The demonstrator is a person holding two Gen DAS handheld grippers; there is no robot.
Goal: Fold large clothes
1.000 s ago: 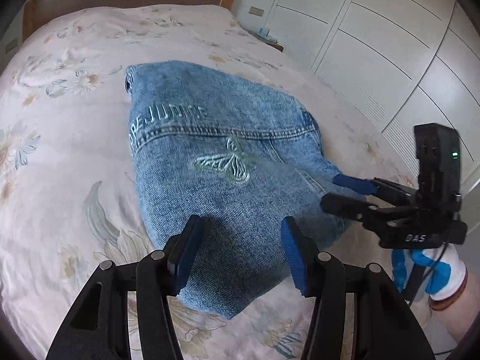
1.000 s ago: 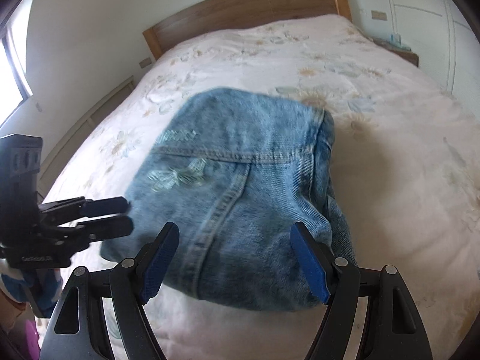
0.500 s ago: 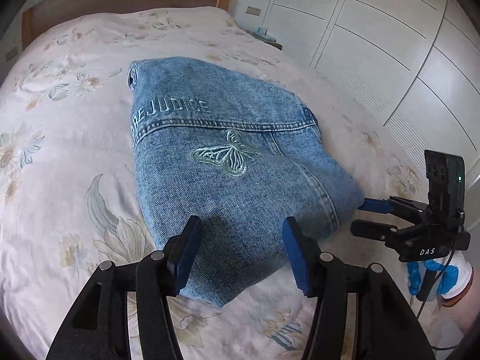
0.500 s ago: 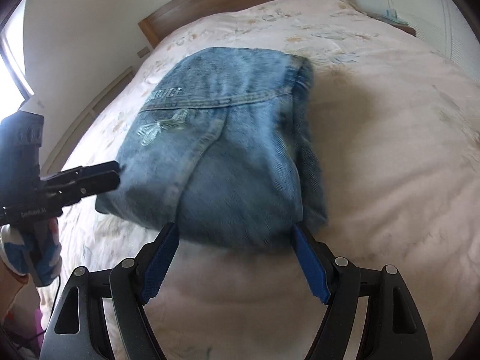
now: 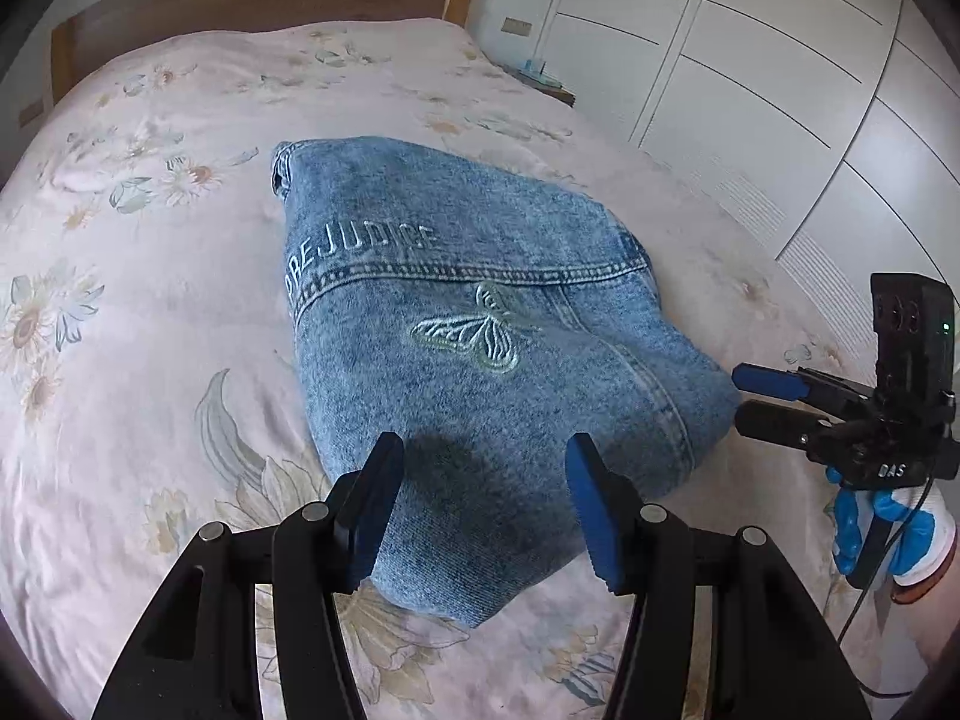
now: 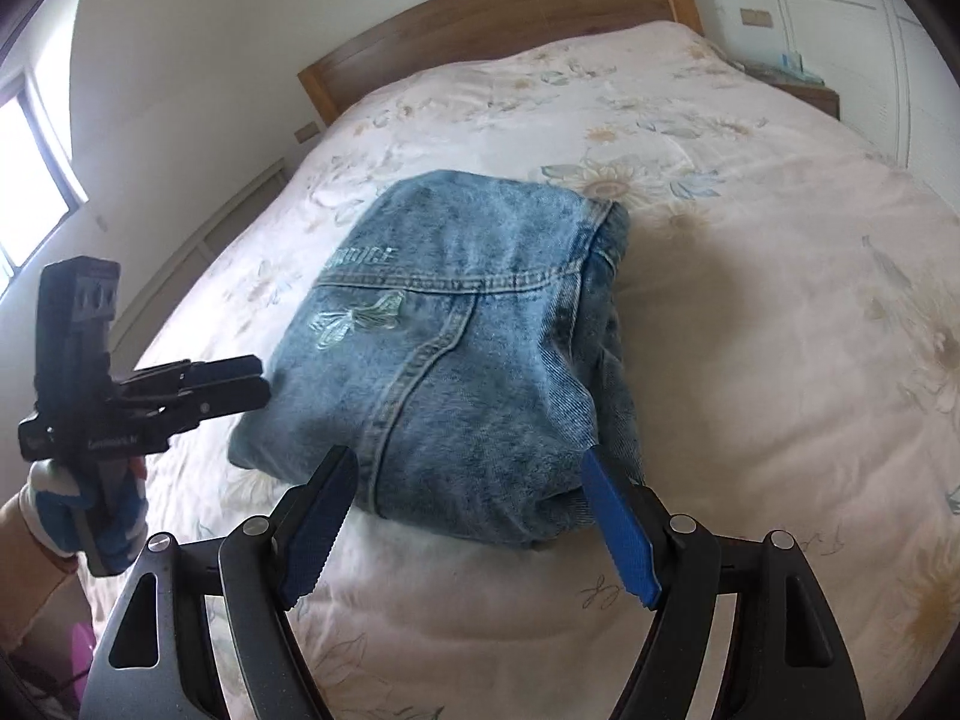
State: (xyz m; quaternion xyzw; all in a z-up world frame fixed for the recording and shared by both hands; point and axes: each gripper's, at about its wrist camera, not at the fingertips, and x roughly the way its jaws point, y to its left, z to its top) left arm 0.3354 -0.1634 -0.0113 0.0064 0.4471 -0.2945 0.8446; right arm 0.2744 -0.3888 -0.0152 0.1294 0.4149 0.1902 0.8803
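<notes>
Between and just beyond both tools, left tool [image 5: 480, 504] and right tool [image 6: 465, 516] gaping empty, lies the folded denim jacket [image 5: 474, 348].

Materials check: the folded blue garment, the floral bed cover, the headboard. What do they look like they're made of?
Folded blue garment: denim, stone-washed matte, going by the mottled fade, twill grain and pale topstitched seams; embroidered butterfly and lettering.
Floral bed cover: soft woven or brushed fabric, probably cotton-like; matte, with shallow wrinkles and a printed flower pattern.
Headboard: wood or wood veneer, smooth satin finish, visible grain; which one is unclear.

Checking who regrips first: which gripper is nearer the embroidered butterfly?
Left. The left gripper hovers over the jacket's near edge below the butterfly; the right gripper sits off its side.
</notes>
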